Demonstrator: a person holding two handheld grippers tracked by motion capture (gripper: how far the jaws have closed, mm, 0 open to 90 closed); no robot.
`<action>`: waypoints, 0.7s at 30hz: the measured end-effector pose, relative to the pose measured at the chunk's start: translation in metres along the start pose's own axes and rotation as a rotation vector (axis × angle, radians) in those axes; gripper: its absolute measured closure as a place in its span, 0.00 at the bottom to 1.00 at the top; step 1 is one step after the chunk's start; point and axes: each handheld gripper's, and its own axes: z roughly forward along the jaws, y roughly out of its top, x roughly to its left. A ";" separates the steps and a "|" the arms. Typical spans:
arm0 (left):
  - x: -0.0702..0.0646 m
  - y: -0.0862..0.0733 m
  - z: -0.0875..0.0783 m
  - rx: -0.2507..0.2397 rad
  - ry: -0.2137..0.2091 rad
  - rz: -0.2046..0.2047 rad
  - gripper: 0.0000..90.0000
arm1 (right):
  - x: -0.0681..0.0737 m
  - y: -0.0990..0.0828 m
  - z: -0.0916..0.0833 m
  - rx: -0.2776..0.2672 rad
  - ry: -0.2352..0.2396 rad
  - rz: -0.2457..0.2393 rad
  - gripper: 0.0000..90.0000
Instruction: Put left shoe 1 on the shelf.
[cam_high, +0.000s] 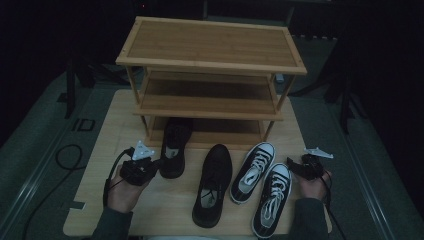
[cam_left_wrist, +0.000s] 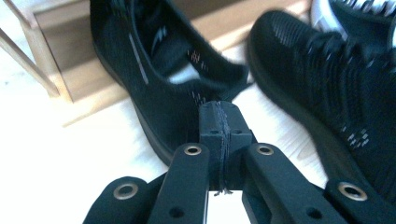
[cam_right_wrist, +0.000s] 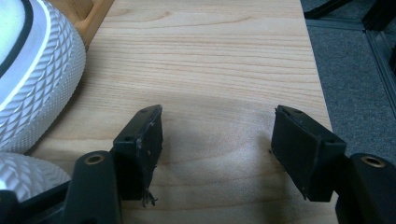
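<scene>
A black mesh shoe (cam_high: 175, 145) (cam_left_wrist: 154, 84) lies with its toe under the bottom shelf of the bamboo shoe rack (cam_high: 210, 65). My left gripper (cam_high: 156, 165) (cam_left_wrist: 219, 109) is at the shoe's heel, with its jaws pressed together on the edge of the heel collar. The matching black shoe (cam_high: 213, 182) (cam_left_wrist: 327, 79) lies to its right on the board. Beyond that lie two black-and-white sneakers (cam_high: 253, 171) (cam_high: 272, 200). My right gripper (cam_high: 295, 166) (cam_right_wrist: 217, 144) rests open beside the sneakers, with bare wood between its jaws. A sneaker's white toe cap (cam_right_wrist: 37, 79) is at its left.
The rack stands at the back of a light wooden board (cam_high: 165, 210) and has three shelves. Grey floor (cam_high: 380, 165) surrounds the board, and its right edge is close to my right gripper. A black cable (cam_high: 67, 155) loops on the floor at the left.
</scene>
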 end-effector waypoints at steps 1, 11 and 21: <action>-0.001 -0.002 0.003 0.010 -0.002 0.000 1.00 | 0.000 0.000 0.000 0.000 0.000 0.000 0.37; -0.008 -0.020 0.027 0.087 0.005 0.009 0.99 | 0.000 0.000 0.000 0.000 0.000 0.001 0.37; -0.011 -0.032 0.048 0.152 0.016 0.016 0.99 | 0.000 0.000 0.000 0.000 0.000 0.000 0.37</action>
